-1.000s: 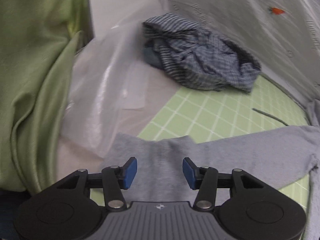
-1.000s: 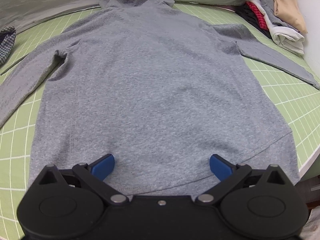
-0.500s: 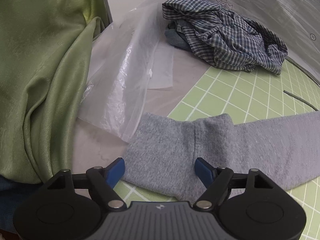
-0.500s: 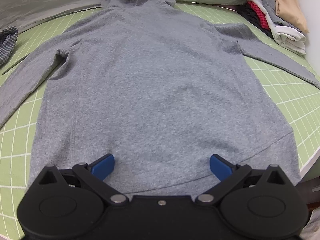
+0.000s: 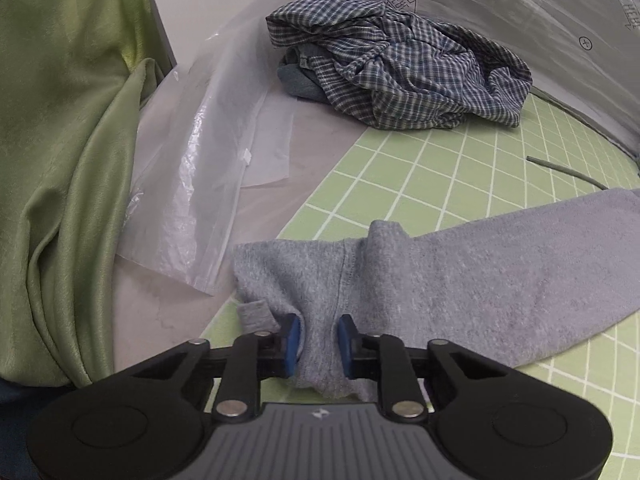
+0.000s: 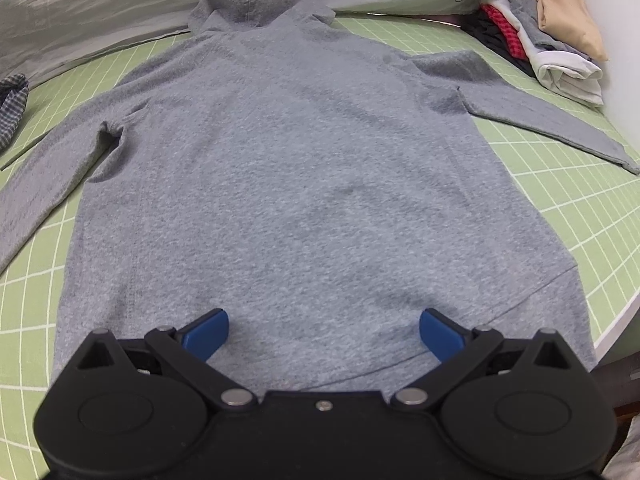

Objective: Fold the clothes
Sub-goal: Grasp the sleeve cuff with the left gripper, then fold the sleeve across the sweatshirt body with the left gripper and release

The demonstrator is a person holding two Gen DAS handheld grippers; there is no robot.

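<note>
Left wrist view: "LOOK HERE" sheet (image 5: pixel 500 4); left tool (image 5: pixel 318 340) has just closed, pinching sleeve cuff (image 5: pixel 320 292).

Grey hoodie (image 6: pixel 304 168), green white-gridded mat (image 6: pixel 560 208) — blue-white checked shirt (image 5: pixel 400 68), blue fingers (image 6: pixel 206 332)

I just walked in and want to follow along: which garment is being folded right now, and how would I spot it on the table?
Find the green grid mat that covers the table. Spread flat across its middle lies the grey hoodie, hood at the far edge and both sleeves out to the sides. Unlike the crumpled blue checked shirt at one corner and the folded stack of clothes at the other, it is plain grey and laid open.
</note>
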